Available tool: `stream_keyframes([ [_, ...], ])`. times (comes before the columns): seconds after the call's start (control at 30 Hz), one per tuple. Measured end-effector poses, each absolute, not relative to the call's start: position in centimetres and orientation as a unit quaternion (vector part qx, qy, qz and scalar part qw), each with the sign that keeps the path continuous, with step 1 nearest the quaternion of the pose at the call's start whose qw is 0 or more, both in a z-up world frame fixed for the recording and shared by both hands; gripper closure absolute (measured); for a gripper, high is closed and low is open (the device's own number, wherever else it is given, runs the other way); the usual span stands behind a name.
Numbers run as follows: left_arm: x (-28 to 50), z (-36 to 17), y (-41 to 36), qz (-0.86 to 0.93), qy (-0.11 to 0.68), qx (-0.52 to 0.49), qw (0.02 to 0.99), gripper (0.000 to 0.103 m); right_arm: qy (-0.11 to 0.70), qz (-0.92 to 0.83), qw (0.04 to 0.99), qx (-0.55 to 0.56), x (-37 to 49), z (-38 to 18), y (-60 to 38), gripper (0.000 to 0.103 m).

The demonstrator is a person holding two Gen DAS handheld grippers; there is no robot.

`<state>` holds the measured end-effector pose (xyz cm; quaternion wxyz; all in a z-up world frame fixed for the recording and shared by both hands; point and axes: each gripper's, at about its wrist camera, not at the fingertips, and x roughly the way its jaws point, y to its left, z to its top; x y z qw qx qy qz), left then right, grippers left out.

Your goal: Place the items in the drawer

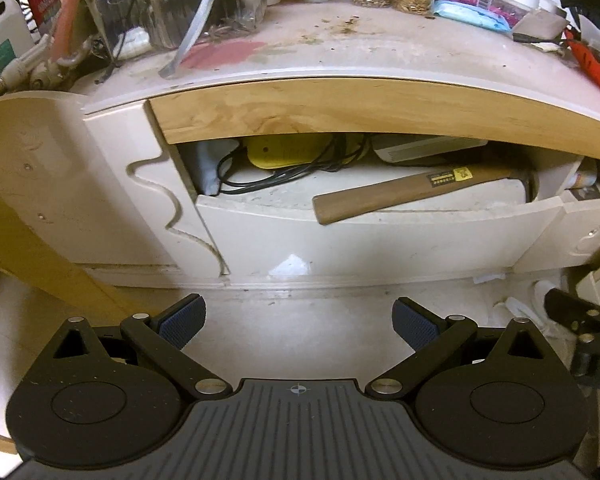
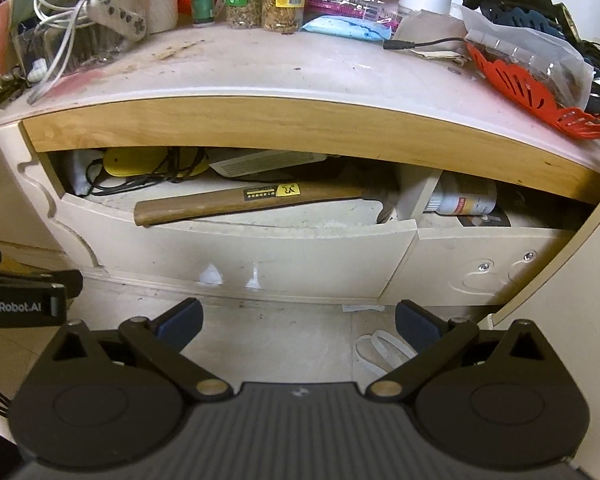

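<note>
Facing the open drawer [image 1: 380,240], both claws hang empty with jaws spread wide: left claw [image 1: 298,322], right claw [image 2: 298,322]. Neither touches anything. The drawer sits pulled out beneath the tabletop [image 2: 260,68], its cream front panel just beyond the fingertips in both views. Inside lie a wooden-handled hammer [image 2: 252,198] across the near middle, a yellow device [image 1: 288,152] wrapped in black cable [image 1: 260,178] at far left, and a flat grey box [image 1: 424,150] at far right. A white bottle [image 2: 464,200] occupies a separate compartment on the right.

Judgement: items appear already stowed; the step in hand is either fetching another item from the cluttered tabletop or closing up. To do it well, any further item should go into the bare floor of the drawer near the hammer handle, lowered flat so it clears the wooden rail [image 2: 300,124] above. The hammer lies far of and above both claws, well apart.
</note>
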<state>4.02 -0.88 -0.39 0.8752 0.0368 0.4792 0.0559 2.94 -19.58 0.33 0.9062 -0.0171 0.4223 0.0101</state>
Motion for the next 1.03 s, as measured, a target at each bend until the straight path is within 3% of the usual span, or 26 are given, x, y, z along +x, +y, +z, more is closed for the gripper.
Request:
stream_keyframes([
  [1.03, 3.18, -0.23, -1.37, 0.048, 0.465, 0.034, 0.883, 0.000, 0.430, 0.017, 0.902, -0.002, 2.06, 0.46, -19.59, 0.000],
])
